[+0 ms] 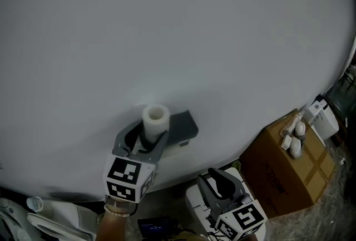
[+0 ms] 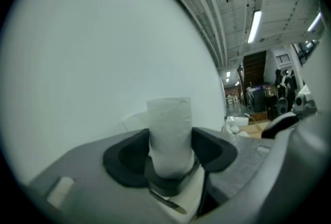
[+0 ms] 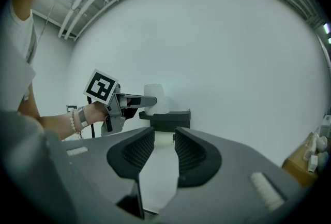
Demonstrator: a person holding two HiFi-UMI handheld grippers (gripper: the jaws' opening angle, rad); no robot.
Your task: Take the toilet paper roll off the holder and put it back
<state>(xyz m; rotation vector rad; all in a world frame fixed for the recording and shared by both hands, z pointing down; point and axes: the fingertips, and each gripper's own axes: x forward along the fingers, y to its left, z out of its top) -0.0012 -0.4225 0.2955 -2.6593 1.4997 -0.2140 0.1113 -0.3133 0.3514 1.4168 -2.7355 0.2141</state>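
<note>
TP roll point(image 1: 155, 116) upright on top of holder point(image 1: 186, 127), toward its L end in head view, open core facing up. Resting on holder's flat top, close to wall point(image 1: 167, 23). Holder dk grey, fixed to that white wall.

L gripper point(image 1: 146, 137) level, coming at holder from the near side, one jaw each side of roll's lower half. Jaws spread wide & released: pads right beside the paper, no squeeze to be seen in L gripper view. Roll btwn jaws but not clamped.

R gripper point(image 1: 219, 178) below holder and a bit to its R, well apart from it, pointed toward it. Jaws part-way apart, slack, nothing btwn them; thru the gap in R gripper view only holder's front + wall.

Farther R of holder and lower: cardboard box point(image 1: 283, 173), few small white items point(image 1: 295, 137) on top.
</note>
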